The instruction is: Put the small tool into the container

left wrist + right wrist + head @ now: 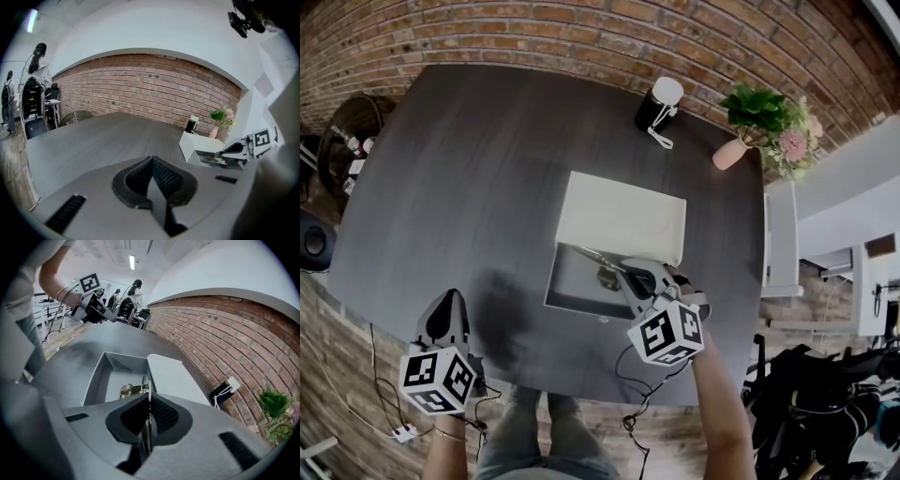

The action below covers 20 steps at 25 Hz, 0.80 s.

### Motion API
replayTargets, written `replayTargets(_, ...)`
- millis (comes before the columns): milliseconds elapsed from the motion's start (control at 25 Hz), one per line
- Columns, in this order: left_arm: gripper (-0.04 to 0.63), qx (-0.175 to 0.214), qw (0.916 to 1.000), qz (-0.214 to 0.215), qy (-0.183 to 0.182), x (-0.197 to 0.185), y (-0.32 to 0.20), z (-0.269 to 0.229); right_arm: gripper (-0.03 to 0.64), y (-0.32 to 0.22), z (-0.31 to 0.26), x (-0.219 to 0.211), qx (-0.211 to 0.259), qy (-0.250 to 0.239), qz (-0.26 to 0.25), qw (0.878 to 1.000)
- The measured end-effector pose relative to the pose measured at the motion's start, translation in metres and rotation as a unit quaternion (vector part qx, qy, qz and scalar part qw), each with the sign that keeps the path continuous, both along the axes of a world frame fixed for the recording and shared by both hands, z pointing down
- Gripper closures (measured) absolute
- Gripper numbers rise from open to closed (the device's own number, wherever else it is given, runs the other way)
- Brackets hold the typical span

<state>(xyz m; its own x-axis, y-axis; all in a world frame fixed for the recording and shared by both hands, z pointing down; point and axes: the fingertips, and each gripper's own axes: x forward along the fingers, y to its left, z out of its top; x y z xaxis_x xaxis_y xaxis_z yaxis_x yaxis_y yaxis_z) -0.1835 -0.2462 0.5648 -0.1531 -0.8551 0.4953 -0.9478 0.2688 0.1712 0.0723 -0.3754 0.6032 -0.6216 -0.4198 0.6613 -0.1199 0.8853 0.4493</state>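
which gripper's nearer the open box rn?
Right. The right gripper hangs over the box's near side, jaws shut on the small metal tool that reaches into it. The left gripper sits shut and empty by the table's near-left edge, clear of the box.

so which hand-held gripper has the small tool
The right hand-held gripper, over the grey container, pinching the small tool; the left hand-held gripper is shut on nothing near the table edge.

Noting from my feed: table [487, 178] dark charcoal, wood-grained. Container [623, 220] white, grey inside. Small tool [145, 383] silvery. Brick wall [581, 28], 12 o'clock, red-brown. Vase [731, 153], 2 o'clock, pink. Left gripper [447, 298] and right gripper [625, 269] cubes: black-and-white squares.
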Motion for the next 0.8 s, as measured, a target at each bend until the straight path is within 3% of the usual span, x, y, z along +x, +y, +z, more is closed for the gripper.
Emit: replayTargets(800, 0.594, 0.001, 0.9999, 0.011, 0.001, 0.002, 0.004, -0.004, 0.596, 0.011, 0.015, 0.001, -0.055, 0.038, 0.011, 0.998)
